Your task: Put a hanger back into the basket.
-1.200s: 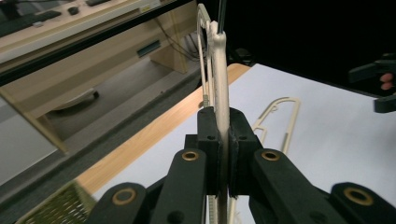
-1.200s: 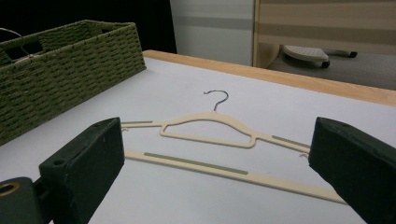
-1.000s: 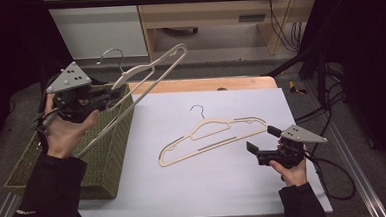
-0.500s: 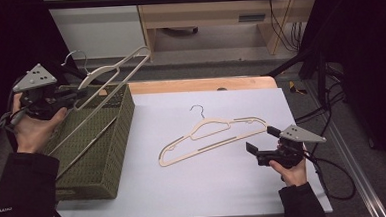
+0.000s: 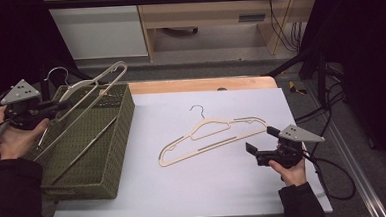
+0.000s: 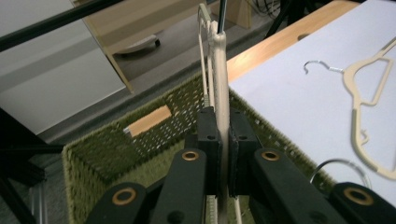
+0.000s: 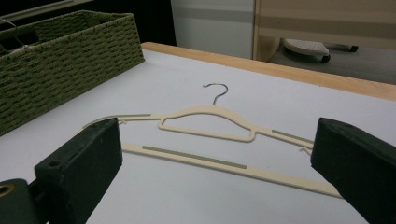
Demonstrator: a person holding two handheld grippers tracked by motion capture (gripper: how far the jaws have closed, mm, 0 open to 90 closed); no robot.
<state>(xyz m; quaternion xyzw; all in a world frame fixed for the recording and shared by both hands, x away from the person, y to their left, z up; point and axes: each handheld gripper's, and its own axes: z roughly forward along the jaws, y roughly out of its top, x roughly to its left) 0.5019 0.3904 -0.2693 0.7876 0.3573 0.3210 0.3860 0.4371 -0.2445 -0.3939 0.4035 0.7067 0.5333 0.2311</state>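
Hanger in transit [image 5: 87,89]: cream, metal hook, clenched edge-on between the pads of the left gripper [image 5: 55,106]; confirmed in the left gripper view, jaws pinched tight on the thin bar [image 6: 223,112]. Carried since a second ago from above the table's left edge out over the basket, and lower now; far shoulder still poking above the basket's back rim, lower bar slanting down inside toward the front wall.

Basket [image 5: 116,157]: green woven, rectangular, overhanging the table's left edge. Holds what looks like one hanger already, lying flat along the bottom [image 5: 83,152].

Second hanger [image 5: 210,135]: same cream type, flat on the white table top, just right of centre, hook pointing to the back edge. Unmoved across the last second.

Right gripper [image 5: 251,153]: near the table's front right corner, jaws spread wide and grasping nothing, aimed at the second hanger's near bar [image 7: 196,161] but clear of it. Unmoved as well.

Reading: stowing step nearly done; remaining for this piece, likely a further drop and release inside the basket. Second hanger next, apparently. Risk: long bar catching on the rim, or hook snagging the weave.
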